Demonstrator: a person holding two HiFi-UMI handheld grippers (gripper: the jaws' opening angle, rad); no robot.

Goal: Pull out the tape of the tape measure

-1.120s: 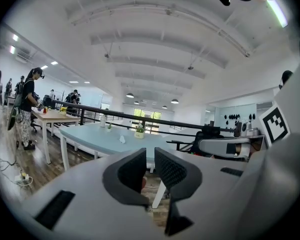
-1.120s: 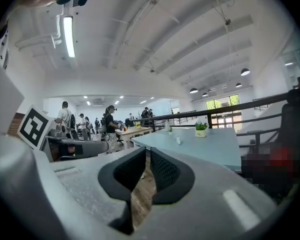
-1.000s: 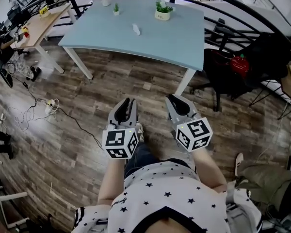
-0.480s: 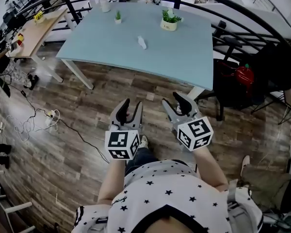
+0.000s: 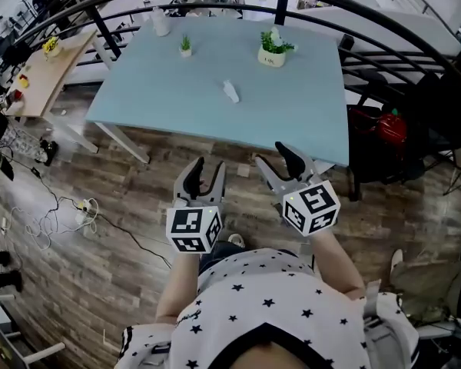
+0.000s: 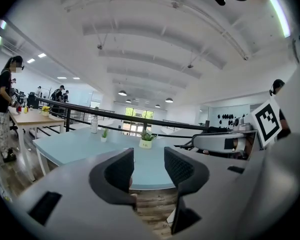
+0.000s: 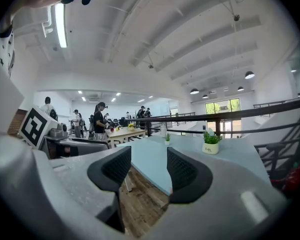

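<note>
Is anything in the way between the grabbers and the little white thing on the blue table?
Nothing visible. Only bare blue table and floor lie between the white thing and the left gripper and right gripper. Both grippers' jaws have just been opening, with nothing between them.

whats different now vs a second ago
The person has moved closer to the blue table, bringing both grippers toward its near edge. The left gripper and right gripper have just been opening their jaws; nothing is between them. The small white object and two potted plants stay put.
</note>
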